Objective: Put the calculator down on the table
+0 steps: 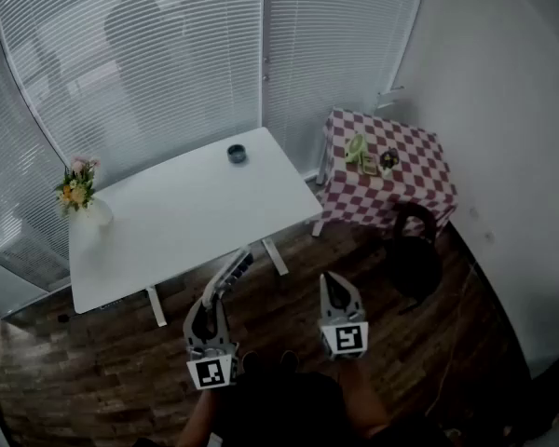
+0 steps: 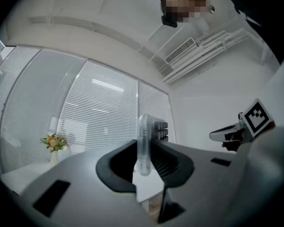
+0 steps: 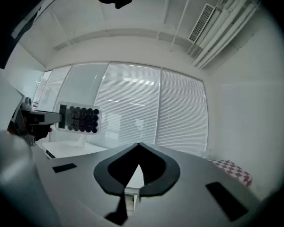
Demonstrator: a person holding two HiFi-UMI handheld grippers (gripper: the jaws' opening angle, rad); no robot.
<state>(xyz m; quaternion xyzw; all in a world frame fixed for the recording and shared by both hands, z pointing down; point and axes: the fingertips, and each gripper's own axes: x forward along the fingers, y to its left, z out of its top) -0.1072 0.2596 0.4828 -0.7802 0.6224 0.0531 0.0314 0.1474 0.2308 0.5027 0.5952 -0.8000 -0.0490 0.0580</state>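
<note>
A clear-cased calculator [image 1: 233,271] with dark keys sticks out of my left gripper [image 1: 216,298], which is shut on its near end. It hangs in the air just in front of the near edge of the white table [image 1: 182,217]. The left gripper view shows the calculator [image 2: 144,143] edge-on between the pads of that left gripper [image 2: 146,150]. In the right gripper view its key face [image 3: 80,118] shows at the left, above the table. My right gripper [image 1: 334,285] is beside it on the right, over the floor. The right gripper [image 3: 138,148] is shut, with nothing in it.
A vase of flowers [image 1: 77,192] stands at the table's left end, and a small dark round thing [image 1: 237,154] near its far edge. To the right is a red-checked table [image 1: 419,180] with small items, with a black chair [image 1: 412,250] in front. The floor is wood.
</note>
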